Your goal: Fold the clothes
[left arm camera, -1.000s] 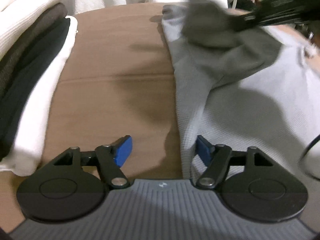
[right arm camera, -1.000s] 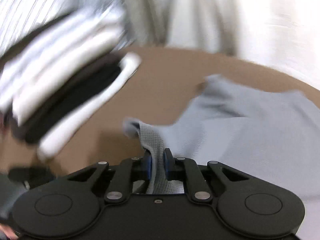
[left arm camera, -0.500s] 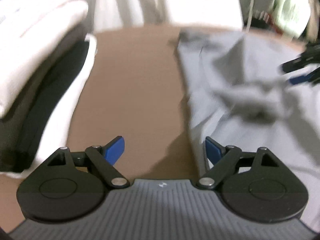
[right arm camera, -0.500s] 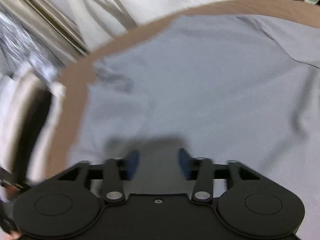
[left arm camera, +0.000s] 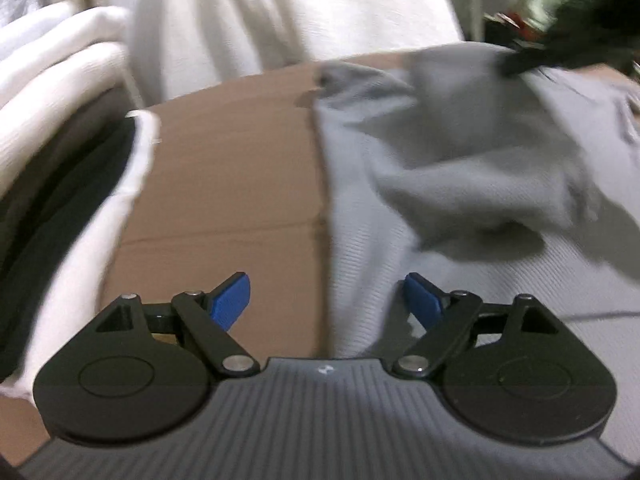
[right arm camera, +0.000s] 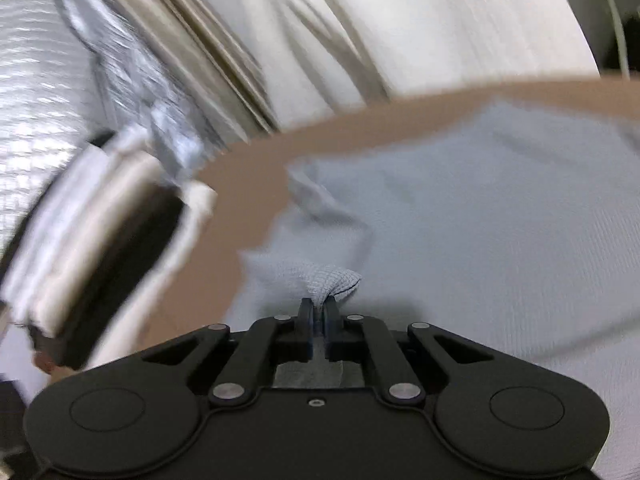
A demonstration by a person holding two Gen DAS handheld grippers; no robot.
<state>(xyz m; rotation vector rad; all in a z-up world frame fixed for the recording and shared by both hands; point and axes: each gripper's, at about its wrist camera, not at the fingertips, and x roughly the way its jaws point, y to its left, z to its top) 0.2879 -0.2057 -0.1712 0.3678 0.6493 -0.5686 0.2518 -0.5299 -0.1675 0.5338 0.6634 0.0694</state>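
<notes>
Grey shirt (right arm camera: 500,240) looks light and floppy, so pinch its edges: right claw (right arm camera: 319,314) clenched on bunched cloth, left claw (left arm camera: 326,300) released.

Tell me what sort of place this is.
Probably a home laundry-folding spot: a grey garment spread on a brown cardboard-like surface, a stack of folded clothes beside it, and pale curtain-like fabric behind.

Left gripper (left arm camera: 327,300): ribbed grey housing with a small white mark, black round-ended link arms, silver pivot screws, blue pads (left arm camera: 231,300). Right gripper (right arm camera: 319,312): all-black housing lower centre, matching link arms, silver screws, dark pads.
</notes>
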